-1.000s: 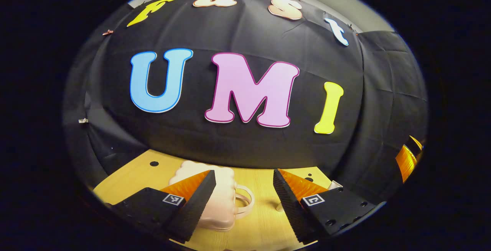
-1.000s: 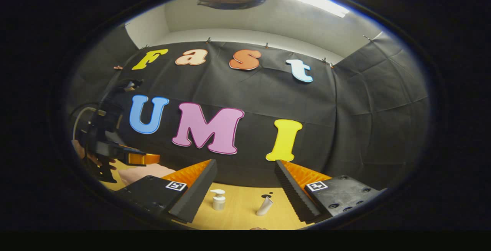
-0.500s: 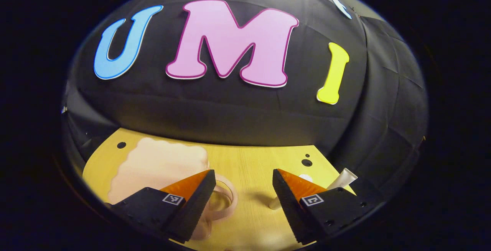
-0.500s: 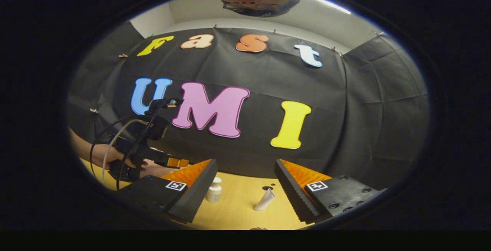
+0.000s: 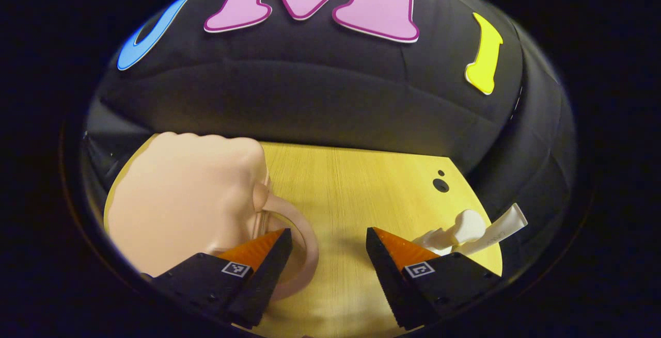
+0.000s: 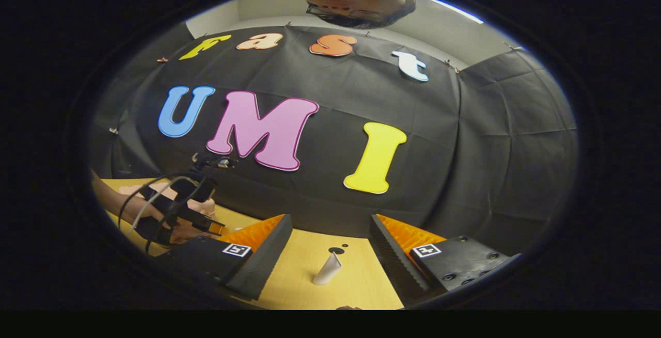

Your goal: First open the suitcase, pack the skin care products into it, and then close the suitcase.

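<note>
Left gripper (image 5: 325, 255) spread wide, holding nothing, low over a wooden table (image 5: 356, 183). Pale pink suitcase (image 5: 186, 198), closed, lying flat at left, its loop handle (image 5: 294, 245) curving just beside the left finger. At right, a white pump bottle (image 5: 454, 232), somewhat blurred, beside a white tube (image 5: 503, 224). Right gripper (image 6: 330, 253) likewise spread and empty, the tube (image 6: 327, 270) standing tilted between its fingers.

A yellow wooden table (image 5: 361, 183) with two dark round holes (image 5: 440, 184) near its far edge, one larger than the other; in the right gripper view the holes (image 6: 336, 250) show as well. Black cloth wall (image 6: 485, 137) behind, pale ceiling (image 6: 439, 33) above
</note>
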Tool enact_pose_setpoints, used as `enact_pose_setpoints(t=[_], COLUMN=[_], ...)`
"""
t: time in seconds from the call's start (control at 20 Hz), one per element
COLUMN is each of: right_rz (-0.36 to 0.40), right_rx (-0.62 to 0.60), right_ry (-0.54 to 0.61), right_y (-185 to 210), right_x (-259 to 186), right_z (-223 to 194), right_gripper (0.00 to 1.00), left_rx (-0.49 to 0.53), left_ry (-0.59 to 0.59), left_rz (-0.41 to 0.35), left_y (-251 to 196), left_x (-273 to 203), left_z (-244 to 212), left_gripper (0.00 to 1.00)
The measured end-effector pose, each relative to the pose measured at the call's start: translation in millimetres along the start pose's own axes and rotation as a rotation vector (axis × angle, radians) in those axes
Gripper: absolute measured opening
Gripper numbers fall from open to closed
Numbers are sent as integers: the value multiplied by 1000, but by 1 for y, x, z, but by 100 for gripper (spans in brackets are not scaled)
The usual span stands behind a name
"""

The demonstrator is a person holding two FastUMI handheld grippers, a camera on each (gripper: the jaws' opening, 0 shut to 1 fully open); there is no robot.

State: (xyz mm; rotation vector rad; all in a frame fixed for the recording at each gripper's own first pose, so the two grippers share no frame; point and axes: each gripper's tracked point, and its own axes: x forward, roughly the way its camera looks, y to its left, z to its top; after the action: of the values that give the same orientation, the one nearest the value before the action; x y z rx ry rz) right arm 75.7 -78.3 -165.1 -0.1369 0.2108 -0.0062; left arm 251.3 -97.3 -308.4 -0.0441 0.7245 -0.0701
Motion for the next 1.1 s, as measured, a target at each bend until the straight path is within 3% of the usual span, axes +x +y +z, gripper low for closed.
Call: enact_pose_setpoints(t=[0.2,0.35,0.4,0.45,0.5,0.55,0.65,0.75,0.8,1.1], right_rz=[10,-2,-8,-12,-15,-20,-23,-26,-25,-4], right_rx=[13,17,20,24,25,23,19,12,8,-12], right_ry=[42,55,61,67,70,71,69,55,52,-10], right_y=[4,-1,-4,-6,-8,-9,-11,-10,-8,15], right_x=[-1,-8,-10,-11,-12,-13,-14,-16,-17,-18], right_z=[-16,-20,-21,-23,-23,-22,-18,-11,-7,43], right_gripper=[97,97,97,97,97,97,97,97,97,97], left_rx=[20,69,76,62,57,62,47,77,88,49], left_ry=[93,156,169,164,158,150,118,83,75,34], left_rz=[89,174,187,178,164,147,86,83,82,4], left_y=[12,28,33,29,29,28,17,18,16,29], left_x=[29,45,46,45,42,40,33,19,10,-70], left_z=[-23,-37,-39,-37,-35,-32,-23,-4,3,68], left_gripper=[81,47,44,32,32,23,20,21,16,16])
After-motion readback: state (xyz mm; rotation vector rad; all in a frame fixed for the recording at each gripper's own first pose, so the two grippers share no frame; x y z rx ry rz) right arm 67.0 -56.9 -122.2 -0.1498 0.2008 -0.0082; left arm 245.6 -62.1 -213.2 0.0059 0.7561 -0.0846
